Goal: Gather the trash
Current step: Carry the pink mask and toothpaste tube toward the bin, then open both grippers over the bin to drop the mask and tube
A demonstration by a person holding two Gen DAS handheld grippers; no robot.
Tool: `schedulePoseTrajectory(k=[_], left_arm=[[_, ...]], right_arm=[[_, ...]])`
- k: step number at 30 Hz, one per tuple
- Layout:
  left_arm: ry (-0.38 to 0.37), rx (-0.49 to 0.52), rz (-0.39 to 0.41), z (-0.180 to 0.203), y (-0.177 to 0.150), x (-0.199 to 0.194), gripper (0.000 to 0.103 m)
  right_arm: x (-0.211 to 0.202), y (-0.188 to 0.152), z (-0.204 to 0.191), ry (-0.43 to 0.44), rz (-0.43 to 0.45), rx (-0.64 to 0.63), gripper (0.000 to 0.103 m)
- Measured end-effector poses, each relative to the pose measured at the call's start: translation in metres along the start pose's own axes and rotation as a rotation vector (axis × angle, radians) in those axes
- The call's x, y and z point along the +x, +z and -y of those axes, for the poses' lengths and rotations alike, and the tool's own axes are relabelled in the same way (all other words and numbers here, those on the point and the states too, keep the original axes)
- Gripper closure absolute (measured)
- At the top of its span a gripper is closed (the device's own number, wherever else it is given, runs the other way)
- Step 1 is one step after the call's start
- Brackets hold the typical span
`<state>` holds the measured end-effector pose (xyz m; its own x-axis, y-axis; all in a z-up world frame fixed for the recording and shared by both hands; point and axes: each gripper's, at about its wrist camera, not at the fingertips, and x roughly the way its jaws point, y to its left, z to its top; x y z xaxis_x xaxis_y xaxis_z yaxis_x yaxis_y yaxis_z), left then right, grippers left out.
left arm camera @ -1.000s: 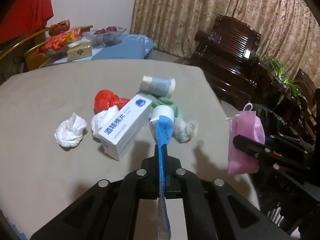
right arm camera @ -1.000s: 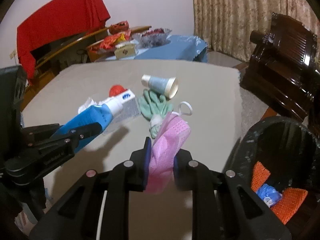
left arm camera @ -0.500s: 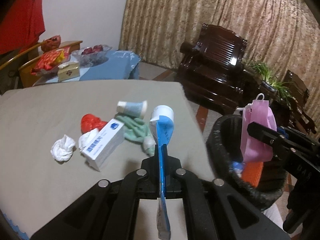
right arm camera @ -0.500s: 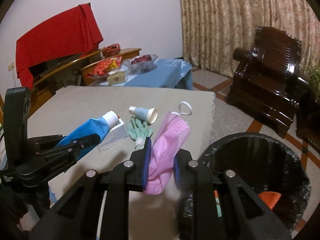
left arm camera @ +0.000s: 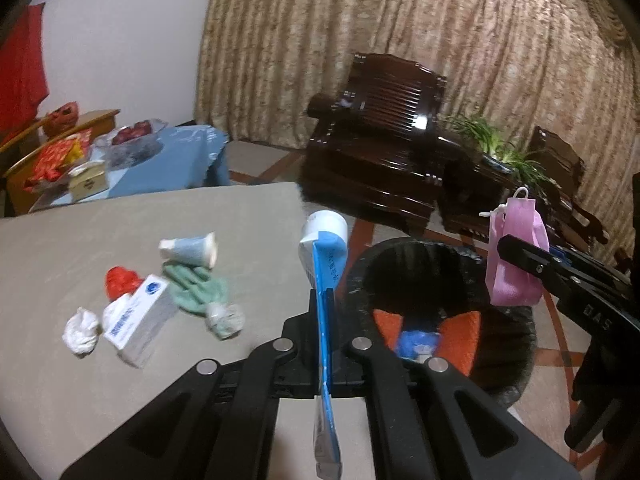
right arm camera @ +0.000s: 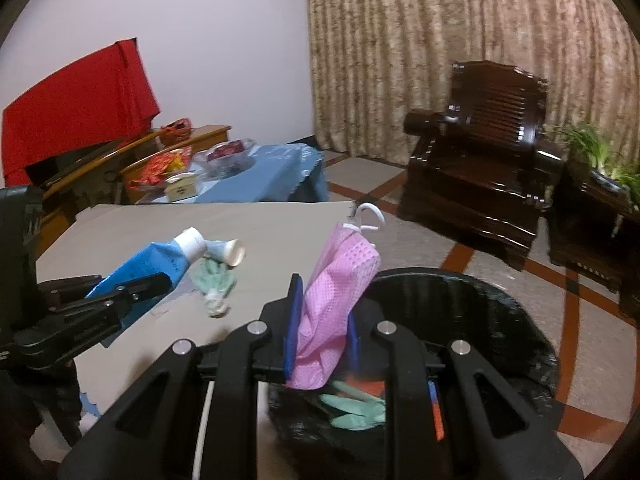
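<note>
Toothpaste in a flattened blue-and-white tube (left arm camera: pixel 323 276) stands on edge at the centre of the left wrist view, pinched tight between the black jaws of the left gripper (left arm camera: pixel 324 308), its white cap uppermost. Left of it, on the grey tabletop (left arm camera: pixel 80 232), lie a tipped paper cup (left arm camera: pixel 189 247), a green glove (left arm camera: pixel 196 290), a white and blue carton (left arm camera: pixel 138 320), a red crumpled wrapper (left arm camera: pixel 120 280) and a white tissue wad (left arm camera: pixel 81 330). Right of centre sits a round black trash bin (left arm camera: pixel 516 344) with orange and blue scraps inside. At the right edge, the right gripper (left arm camera: pixel 520 256) carries a pink face mask (left arm camera: pixel 514 256) above the bin's far rim.

From the right wrist view, that gripper is closed narrowly on the pink mask, which rises from lower centre with its white ear loop on top. The bin's opening lies below and to the right, a green glove (right arm camera: pixel 356 408) inside. On the left, the other gripper holds the tube over the table.
</note>
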<state>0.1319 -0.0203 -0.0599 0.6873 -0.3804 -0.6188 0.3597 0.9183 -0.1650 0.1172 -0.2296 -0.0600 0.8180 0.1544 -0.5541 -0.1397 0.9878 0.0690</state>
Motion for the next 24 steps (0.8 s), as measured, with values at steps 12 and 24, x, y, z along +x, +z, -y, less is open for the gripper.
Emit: schedulePoseTrajectory(k=[12,24], left_arm=[[-0.125,0.099,-0.020,0.071,0.010,0.035,0.101],[-0.196,0.157,-0.048,0.119,0.012,0.081,0.101]], right_arm=[[-0.012,-0.019,0.059,-0.111,-0.011,0.066,0.084],[-0.003,-0.040,0.098,-0.172,-0.050,0.097,0.084]])
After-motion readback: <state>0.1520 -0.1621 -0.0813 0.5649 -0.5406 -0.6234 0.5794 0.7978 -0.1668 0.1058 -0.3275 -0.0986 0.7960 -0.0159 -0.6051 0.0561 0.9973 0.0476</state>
